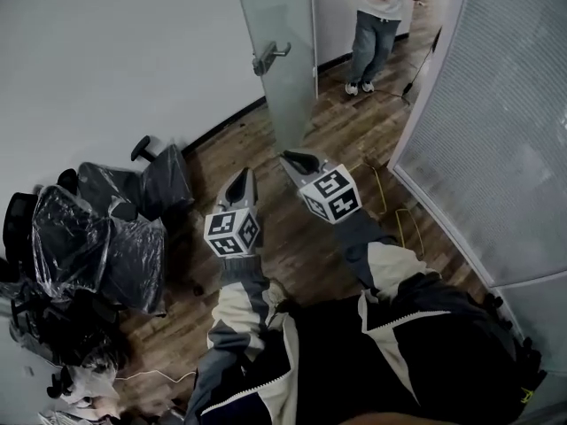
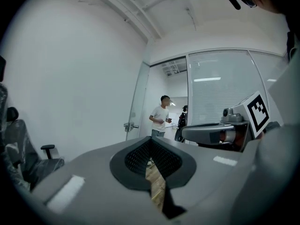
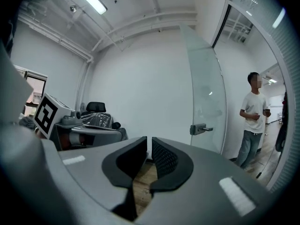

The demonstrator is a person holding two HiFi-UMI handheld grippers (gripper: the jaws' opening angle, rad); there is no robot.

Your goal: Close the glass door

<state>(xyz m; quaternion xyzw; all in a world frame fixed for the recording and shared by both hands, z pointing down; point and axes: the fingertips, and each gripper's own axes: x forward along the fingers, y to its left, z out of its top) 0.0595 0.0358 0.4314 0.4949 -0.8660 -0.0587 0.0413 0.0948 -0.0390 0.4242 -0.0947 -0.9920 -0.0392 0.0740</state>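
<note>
Approach step: left gripper (image 1: 240,180) clenched, right gripper (image 1: 299,160) barely ajar, both empty; next, reach the glass door (image 1: 282,11) handle (image 1: 268,57) ahead

The floor (image 1: 337,135) is brown wood in stripes, the wall (image 1: 115,51) white, the glass door (image 1: 282,16) pale grey, the chairs (image 1: 97,237) black under shiny clear wrap, and the left tool (image 1: 241,177) and right tool (image 1: 297,159) are grey with black-and-white square marks.
</note>
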